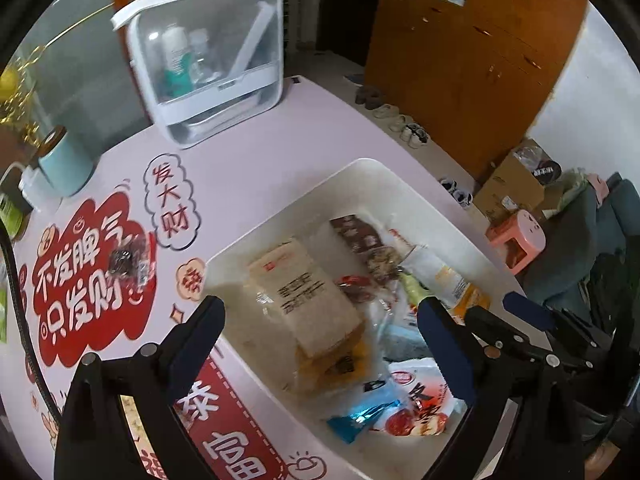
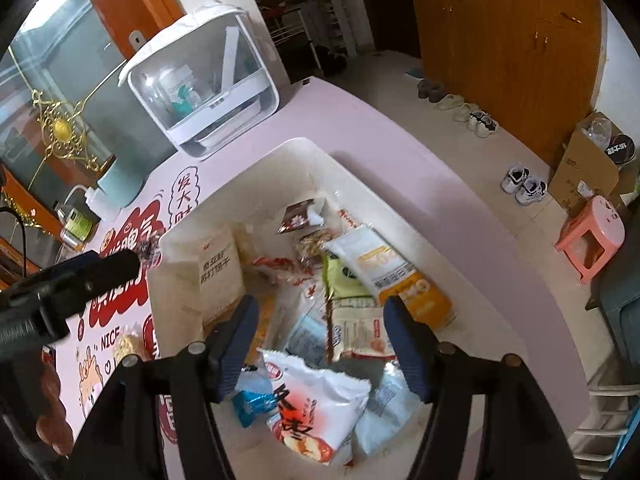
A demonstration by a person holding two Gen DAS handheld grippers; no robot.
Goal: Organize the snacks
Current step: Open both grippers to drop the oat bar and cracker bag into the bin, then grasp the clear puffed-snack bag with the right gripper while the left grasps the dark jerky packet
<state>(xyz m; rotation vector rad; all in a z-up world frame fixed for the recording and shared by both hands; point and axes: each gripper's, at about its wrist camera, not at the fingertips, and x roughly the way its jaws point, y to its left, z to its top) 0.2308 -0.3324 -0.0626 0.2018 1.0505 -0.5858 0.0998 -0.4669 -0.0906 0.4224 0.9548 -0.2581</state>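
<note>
1. Pink tabletop point(image 1: 320, 120) spreads under me, printed with red slogan graphics on its left part; its right edge drops off to the floor, where shoes point(image 2: 524, 184) and a pink stool point(image 2: 592, 236) stand.
2. Bare pink surface lies between the white bin point(image 1: 360, 168) and the clear-fronted white case point(image 1: 208, 60) at the far edge; a pale blue cup point(image 1: 66, 168) sits left of that case.
3. My left claw point(image 1: 320, 312) hangs released above the bin's near-left rim.
4. My right claw point(image 2: 320, 312) hangs spread above the snacks, gripping nothing.
5. Inside the bin lie the snacks: a beige cracker pack point(image 1: 308, 292), long axis running near-to-far, a white-and-red jujube bag point(image 2: 316, 404), a white-and-orange pouch point(image 2: 396, 276) angled diagonally, and a blue wrapper point(image 2: 252, 400).
</note>
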